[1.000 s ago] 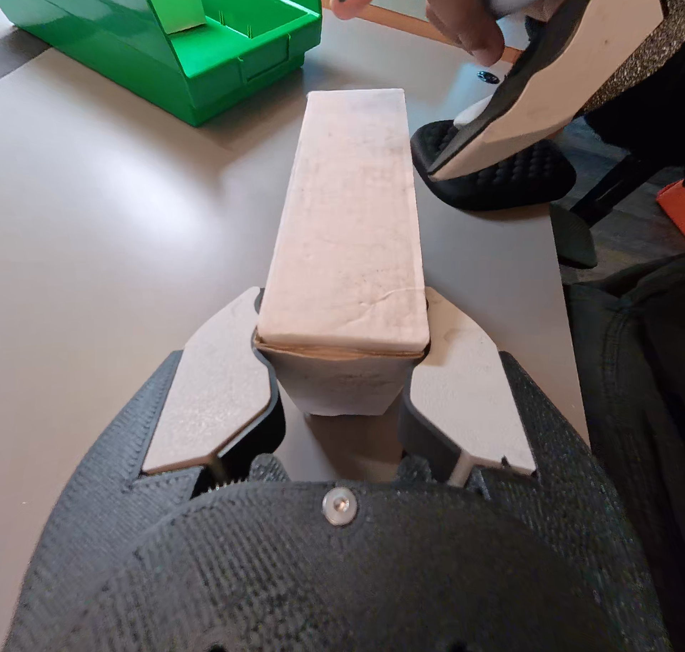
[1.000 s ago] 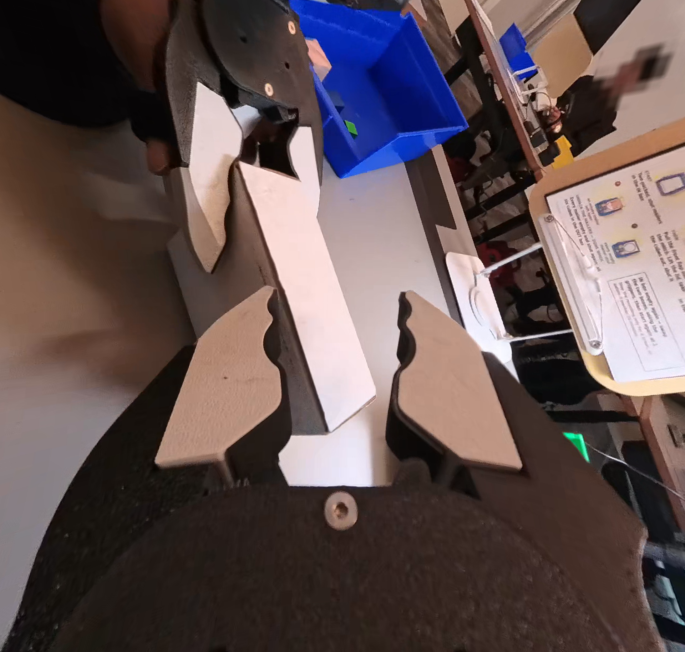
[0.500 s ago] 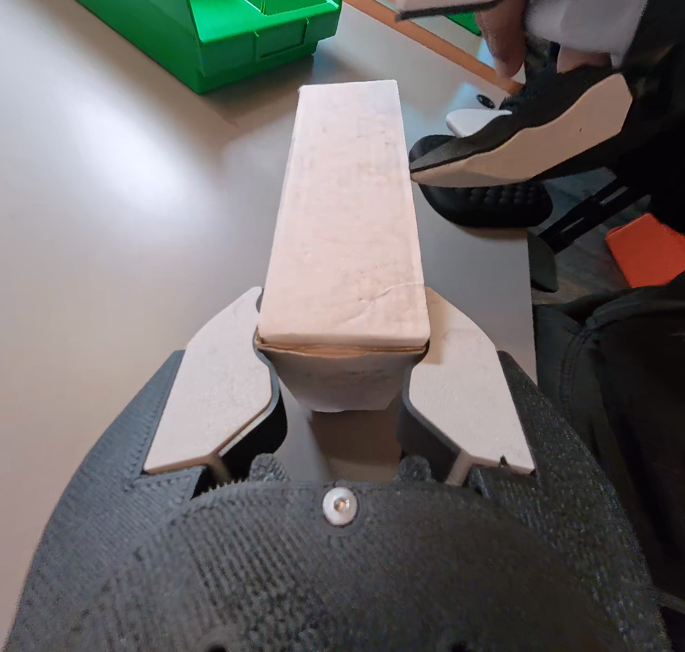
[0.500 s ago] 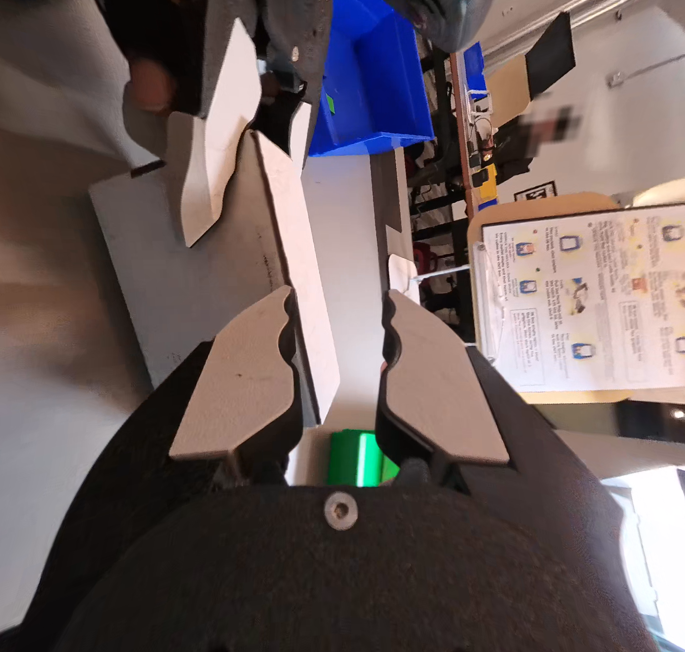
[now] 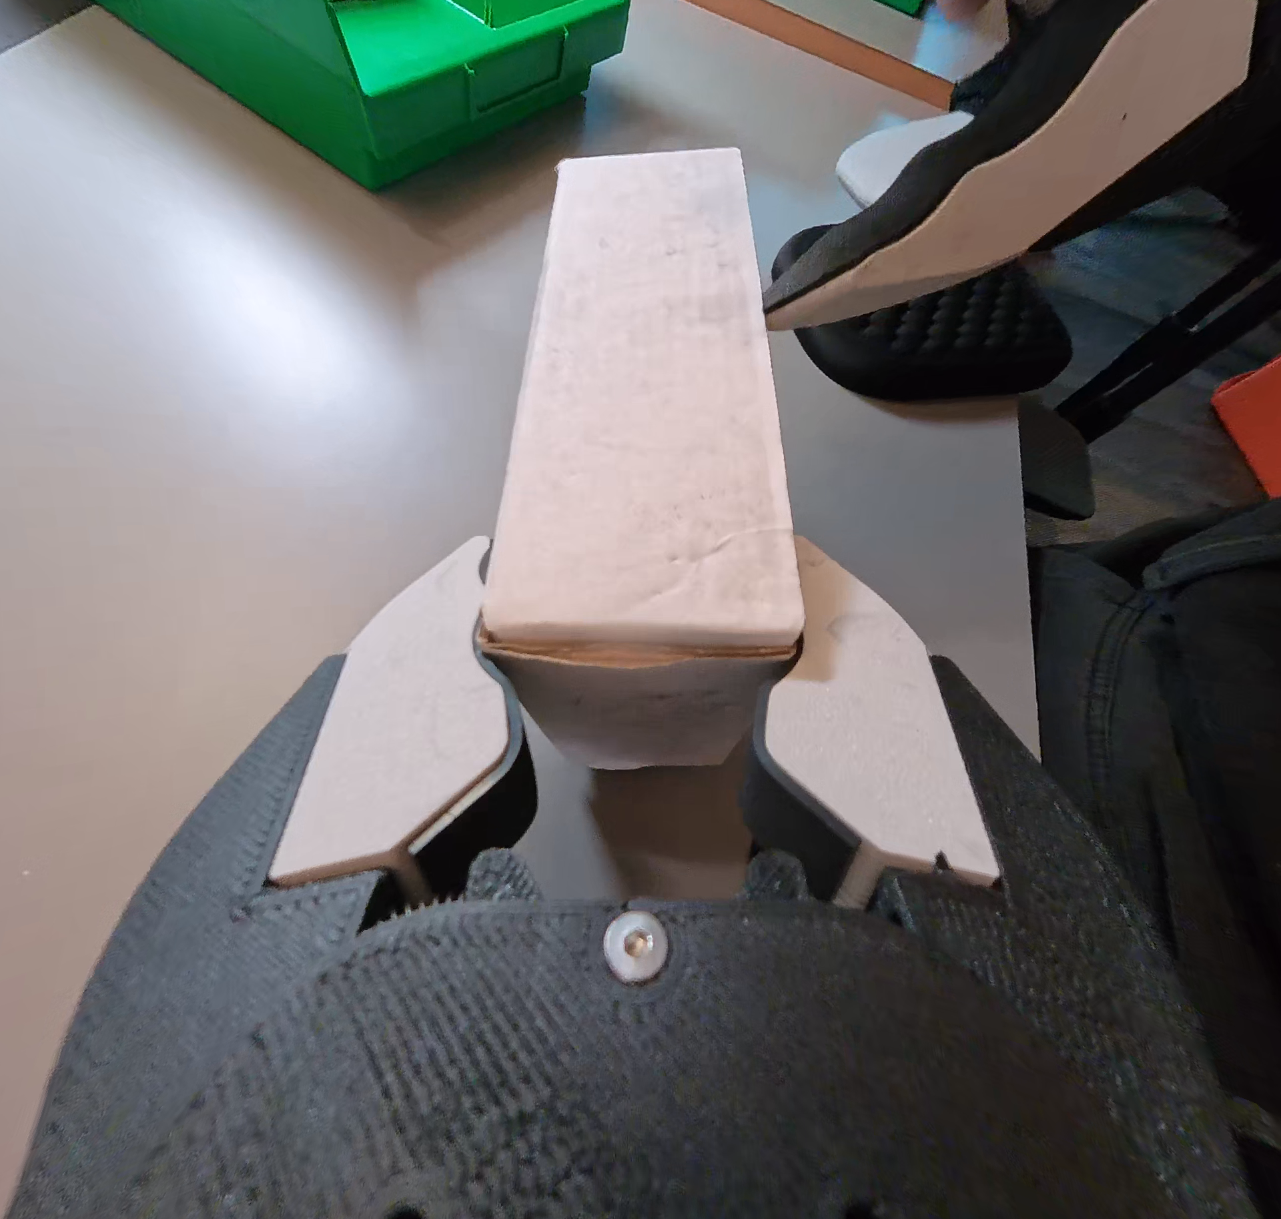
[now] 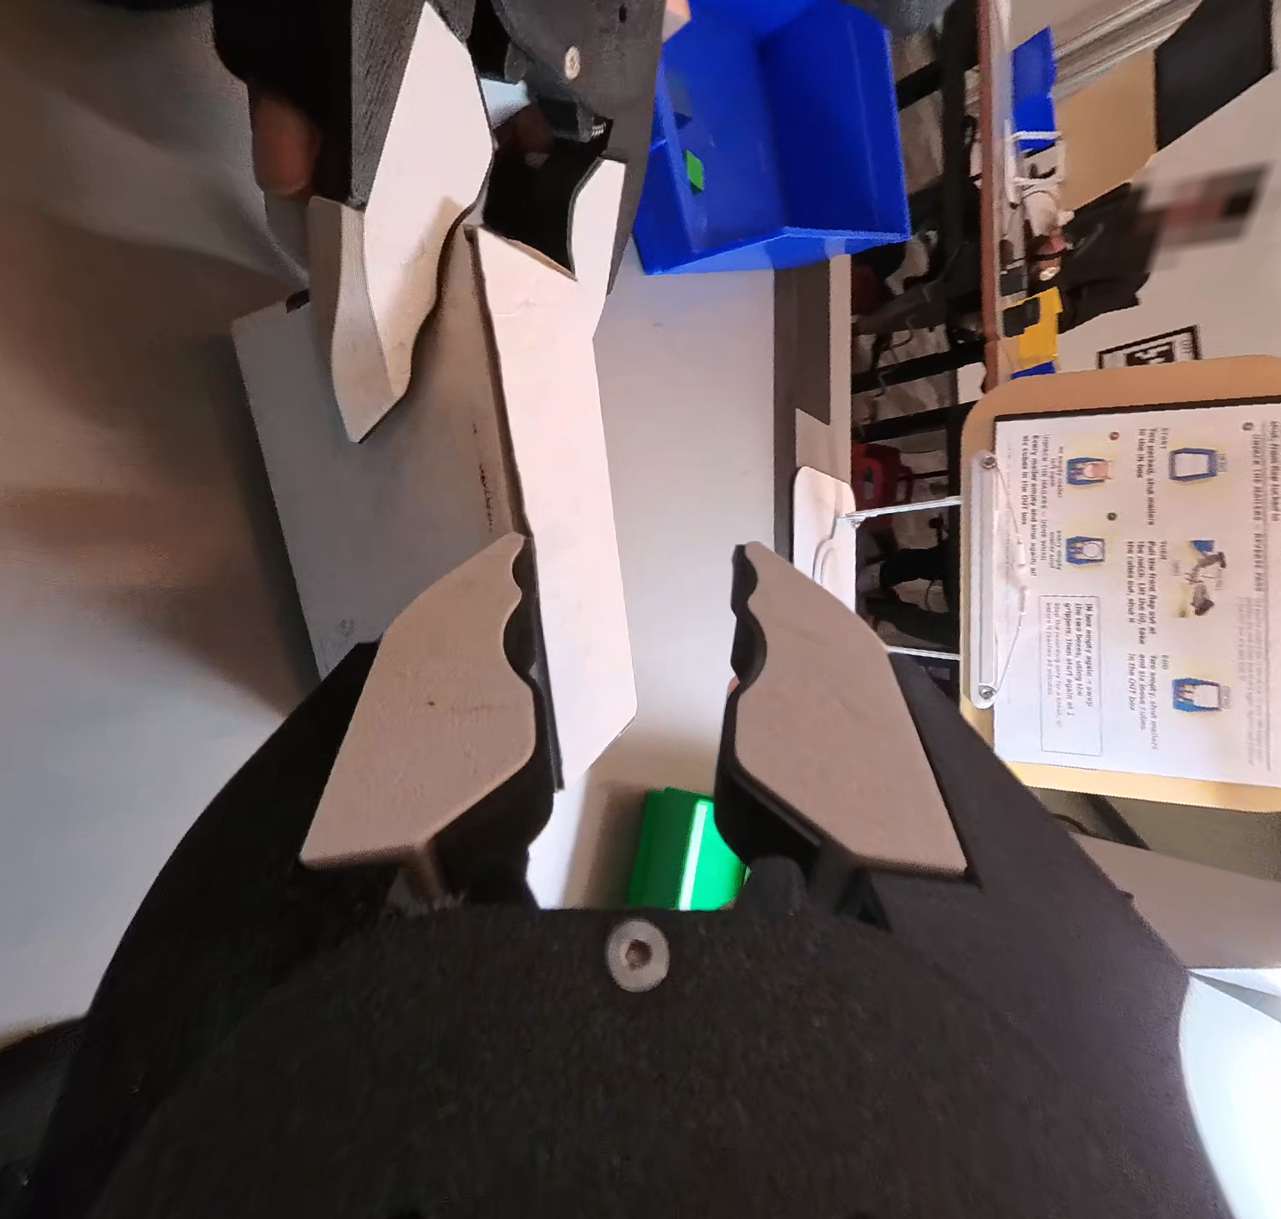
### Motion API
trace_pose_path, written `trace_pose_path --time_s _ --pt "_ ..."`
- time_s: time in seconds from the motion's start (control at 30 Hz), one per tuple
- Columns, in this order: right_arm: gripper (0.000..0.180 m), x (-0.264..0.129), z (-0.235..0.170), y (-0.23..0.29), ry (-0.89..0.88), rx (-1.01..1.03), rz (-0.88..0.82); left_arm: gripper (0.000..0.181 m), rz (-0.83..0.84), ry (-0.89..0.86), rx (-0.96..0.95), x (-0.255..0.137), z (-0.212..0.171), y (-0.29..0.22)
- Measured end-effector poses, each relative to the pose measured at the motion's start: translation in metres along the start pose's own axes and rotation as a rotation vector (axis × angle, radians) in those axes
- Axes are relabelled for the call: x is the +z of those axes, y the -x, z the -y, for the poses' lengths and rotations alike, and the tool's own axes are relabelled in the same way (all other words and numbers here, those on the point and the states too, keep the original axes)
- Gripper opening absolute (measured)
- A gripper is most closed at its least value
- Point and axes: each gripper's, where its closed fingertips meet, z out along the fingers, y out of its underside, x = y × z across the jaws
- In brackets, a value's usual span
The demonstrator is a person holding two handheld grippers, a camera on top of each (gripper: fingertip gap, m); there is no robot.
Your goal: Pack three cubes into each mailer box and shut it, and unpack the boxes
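Closed white cardboard mailer box [image 5: 645, 381] held on edge — packing state unclear.
Left wrist view: left gripper [image 5: 641, 638] clamps the box's near end above the grey table [image 5: 208, 354], a green plastic bin [image 5: 388, 28] beyond. Right wrist view: right gripper [image 6: 627, 638] gapes, its 1 finger [image 6: 443, 693] beside the box; a blue plastic bin [image 6: 776, 146] lies behind — cubes inside the box unseen.

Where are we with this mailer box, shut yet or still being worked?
Done: the white mailer box looks shut, lid flat. In hand: the left hand-held gripper clamps its end; the right hand-held gripper is open beside it. Left: its contents are hidden; a green cube lies in the blue bin.
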Motion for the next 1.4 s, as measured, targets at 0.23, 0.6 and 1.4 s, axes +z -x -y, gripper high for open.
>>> trace_pose_path --time_s 0.23,0.6,1.4 --pt "0.054 0.003 0.008 -0.004 0.002 -0.175 -0.127 0.073 -0.014 -0.003 -0.029 -0.002 -0.001 -0.001" --pt "0.012 0.021 0.010 0.005 -0.008 -0.225 -0.113 0.072 0.149 0.049 0.244 0.006 -0.003 -0.001" --pt "0.001 0.016 0.006 -0.002 0.076 0.116 0.187 0.065 0.070 -0.258 -0.128 -0.019 0.017 0.023"
